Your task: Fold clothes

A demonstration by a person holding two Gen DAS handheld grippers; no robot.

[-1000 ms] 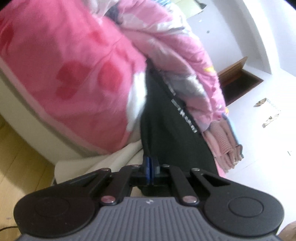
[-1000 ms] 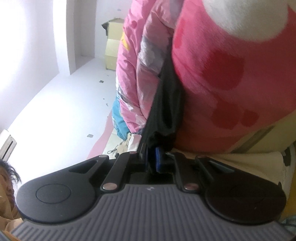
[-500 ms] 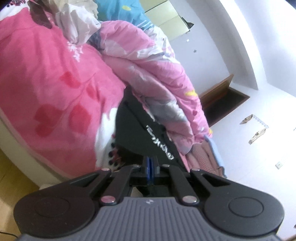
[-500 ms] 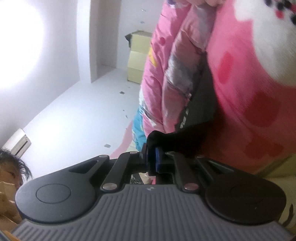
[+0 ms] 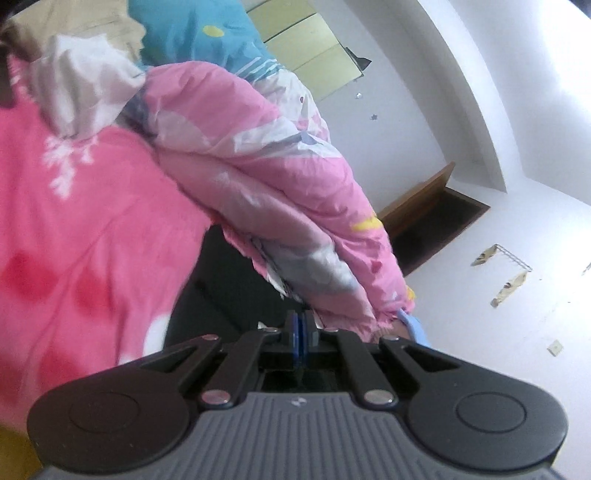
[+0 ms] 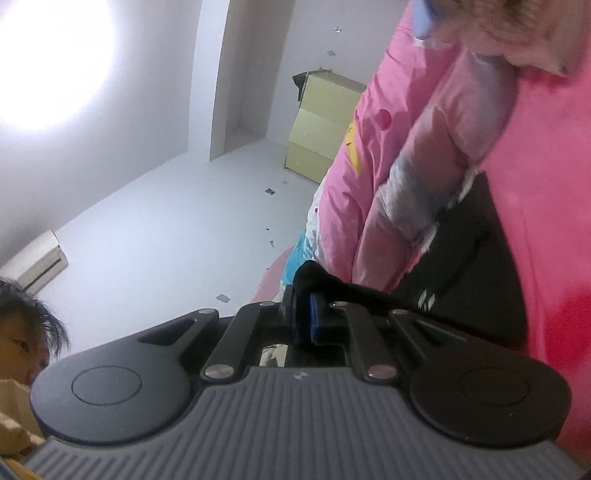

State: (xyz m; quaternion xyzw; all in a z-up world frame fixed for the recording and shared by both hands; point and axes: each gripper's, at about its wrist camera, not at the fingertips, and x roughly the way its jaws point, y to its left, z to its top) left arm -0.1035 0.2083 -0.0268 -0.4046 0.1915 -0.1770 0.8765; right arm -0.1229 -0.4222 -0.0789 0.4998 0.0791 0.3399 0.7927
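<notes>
A black garment (image 5: 236, 288) with white lettering lies stretched over the pink bed cover (image 5: 74, 229), along a rolled pink quilt (image 5: 280, 192). My left gripper (image 5: 300, 334) is shut on one edge of the garment. My right gripper (image 6: 304, 317) is shut on another edge, with black cloth (image 6: 461, 258) bunched over its blue pads. The rest of the garment runs away from it under the quilt (image 6: 417, 166).
A blue pillow (image 5: 199, 33) and a crumpled white cloth (image 5: 81, 85) lie on the bed. Yellow cardboard boxes (image 6: 321, 122) stand by the white wall. A person's head (image 6: 22, 332) shows at the left edge of the right wrist view.
Both grippers have moved up and in over the bed with the black garment held. The floor and bed edge have left view; more quilt, pillow and wall show.
</notes>
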